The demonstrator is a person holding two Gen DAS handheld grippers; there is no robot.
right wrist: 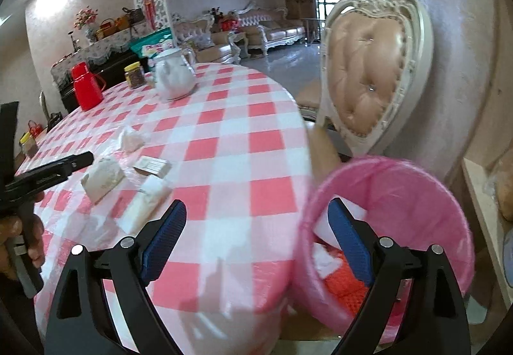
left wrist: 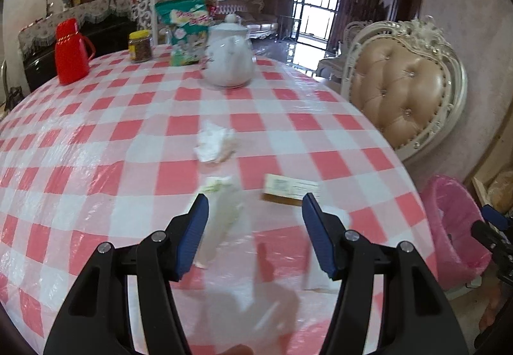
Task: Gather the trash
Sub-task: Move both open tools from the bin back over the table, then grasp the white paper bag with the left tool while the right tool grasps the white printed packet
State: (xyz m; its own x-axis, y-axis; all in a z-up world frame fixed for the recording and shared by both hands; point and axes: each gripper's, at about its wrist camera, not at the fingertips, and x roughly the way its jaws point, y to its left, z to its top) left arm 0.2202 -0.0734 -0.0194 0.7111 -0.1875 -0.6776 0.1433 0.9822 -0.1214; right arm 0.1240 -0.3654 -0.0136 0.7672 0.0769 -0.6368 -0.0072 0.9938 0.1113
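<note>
Both the left gripper and right gripper gape wide, holding nothing. Crumpled tissue, a wrapper and a small box lie on the checked table, the wrapper nearest the left gripper. The pink bin stands just beside the table.

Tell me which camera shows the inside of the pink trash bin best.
The right wrist view: the pink trash bin opens toward the camera, showing white trash inside. The left wrist view catches only its side at the frame's right edge.

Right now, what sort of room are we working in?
Most likely a home dining area open to a living room: a round table in a checked cloth with a white teapot, an ornate tufted chair, and sofas beyond.
</note>
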